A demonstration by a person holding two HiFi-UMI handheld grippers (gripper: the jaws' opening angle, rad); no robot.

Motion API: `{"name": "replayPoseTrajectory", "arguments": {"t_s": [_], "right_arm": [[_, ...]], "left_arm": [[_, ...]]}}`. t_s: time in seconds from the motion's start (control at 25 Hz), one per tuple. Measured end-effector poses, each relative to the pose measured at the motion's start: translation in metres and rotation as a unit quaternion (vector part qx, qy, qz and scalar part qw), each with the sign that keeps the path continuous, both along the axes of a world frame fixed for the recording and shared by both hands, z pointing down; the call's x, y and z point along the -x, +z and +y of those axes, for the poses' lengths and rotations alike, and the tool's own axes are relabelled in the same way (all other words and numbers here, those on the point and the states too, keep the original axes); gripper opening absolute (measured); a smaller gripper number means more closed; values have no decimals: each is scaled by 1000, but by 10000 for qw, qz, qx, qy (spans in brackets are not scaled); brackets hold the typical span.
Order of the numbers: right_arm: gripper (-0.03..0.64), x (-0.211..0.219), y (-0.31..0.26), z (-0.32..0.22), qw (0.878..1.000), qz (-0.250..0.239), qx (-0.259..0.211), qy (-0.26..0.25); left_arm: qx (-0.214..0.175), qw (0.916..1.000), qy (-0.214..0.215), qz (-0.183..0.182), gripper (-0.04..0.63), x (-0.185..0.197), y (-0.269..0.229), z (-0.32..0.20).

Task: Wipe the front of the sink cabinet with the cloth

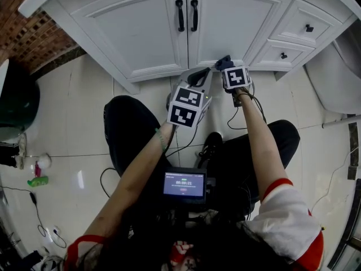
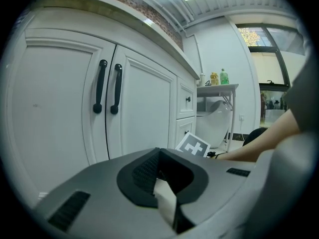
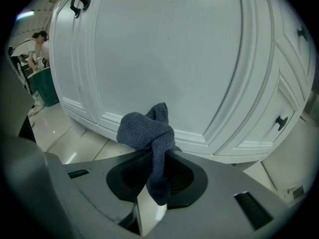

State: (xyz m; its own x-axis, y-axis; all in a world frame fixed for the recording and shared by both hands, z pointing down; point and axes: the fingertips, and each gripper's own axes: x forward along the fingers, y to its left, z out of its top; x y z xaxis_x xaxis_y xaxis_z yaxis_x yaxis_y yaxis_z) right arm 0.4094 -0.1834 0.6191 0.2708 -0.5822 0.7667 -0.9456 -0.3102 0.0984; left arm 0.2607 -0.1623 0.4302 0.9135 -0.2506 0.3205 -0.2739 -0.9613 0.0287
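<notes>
Cloth [image 3: 147, 131], clenched in the right tongs [image 3: 158, 169], sits bunched at the foot of the cabinet's [image 1: 141, 33] right door, wiping apparently in hand; next comes a pressed upward sweep, left tongs [image 2: 162, 180] closed on nothing.

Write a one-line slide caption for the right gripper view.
Right gripper clamps a bunched blue-grey cloth in front of the lower panel of a white cabinet door.

Head view steeply down, gripper views low and close, all on the sink cabinet [image 1: 152, 33].
</notes>
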Motion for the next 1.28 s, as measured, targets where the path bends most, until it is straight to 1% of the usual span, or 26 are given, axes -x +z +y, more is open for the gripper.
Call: {"name": "replayPoseTrajectory", "arguments": {"t_s": [0.04,0.2,0.32,0.44,0.56,0.72,0.84,0.96,1.12,1.28], "right_arm": [[87,-1,4,2,10000,-20,50,31],[87,-4,7,6,9998,-125,-17,148],[87,-12,-17,7,9994,30,-320,91],[87,-21,-32,17,9988,0,-478,122],[87,-40,-62,28,9974,159,-665,243],[87,-62,-123,38,9927,473,-1087,236],[87,-73,-176,43,9864,750,-1451,176],[87,-79,-229,49,9767,1056,-1860,154],[87,-83,-298,51,9610,1333,-2422,98],[87,-88,-363,47,9432,1755,-2820,5]], "left_arm": [[3,10000,0,-5,32,0,1,0],[-27,10000,56,-62,32,-1,1,1],[-68,9999,75,-39,32,-4,-3,3],[-91,9999,64,13,32,-5,-8,5],[-82,9999,78,81,33,-7,-14,9],[-130,9995,196,229,32,-19,-25,21],[-155,9988,298,353,32,-29,-34,31],[-150,9983,387,404,32,-35,-38,42],[-110,9982,490,332,32,-39,-35,51],[-88,9983,471,321,32,-40,-36,49]]}}
